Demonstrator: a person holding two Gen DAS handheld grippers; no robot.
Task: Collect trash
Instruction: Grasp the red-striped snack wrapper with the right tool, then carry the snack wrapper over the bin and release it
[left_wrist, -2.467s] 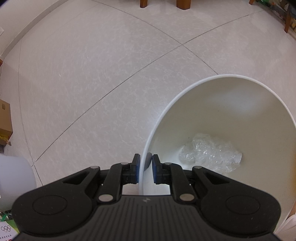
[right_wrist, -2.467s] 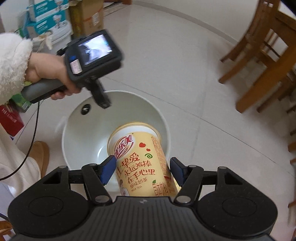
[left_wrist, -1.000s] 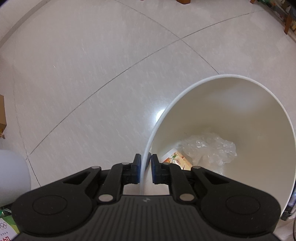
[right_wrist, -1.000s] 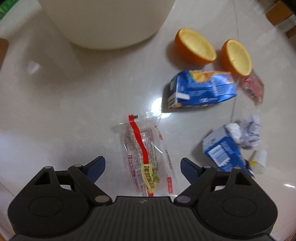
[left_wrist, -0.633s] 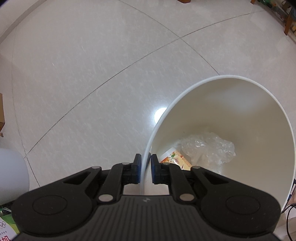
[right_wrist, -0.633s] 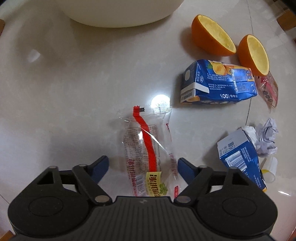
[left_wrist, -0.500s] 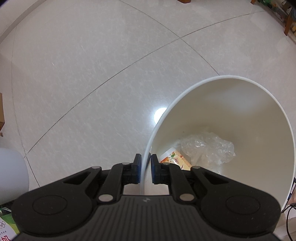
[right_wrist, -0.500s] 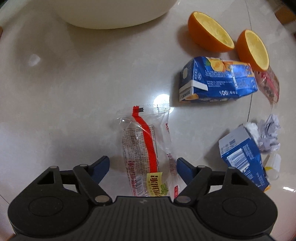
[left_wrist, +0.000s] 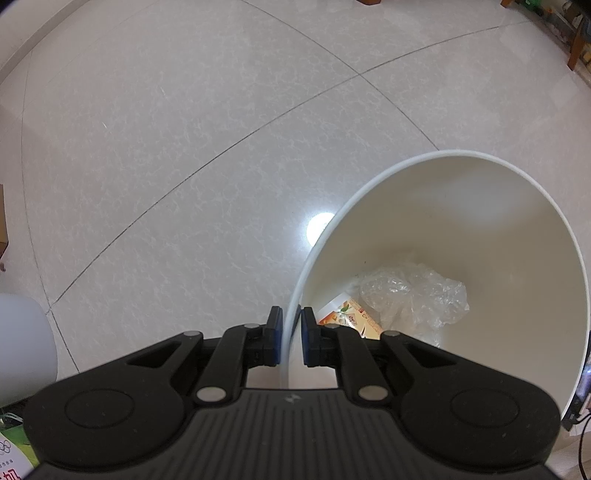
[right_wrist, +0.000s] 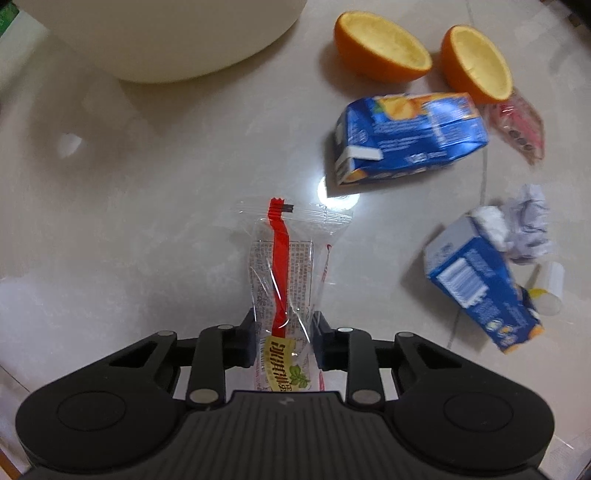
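White plastic fills the left wrist view: the left gripper is clamped on the rim of the trash bin, which holds crumpled clear film (and a printed cup).

Seen from the right wrist, the right gripper, having just closed, pinches a clear snack wrapper on the tiled floor, with orange halves and blue cartons nearby.

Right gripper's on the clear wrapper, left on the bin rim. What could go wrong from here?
Right gripper has just closed on the thin wrapper, which is crumpled between the pads; slick film might slip out on the lift. Left gripper pinches only the bin at its rim, so a tug may tip it.
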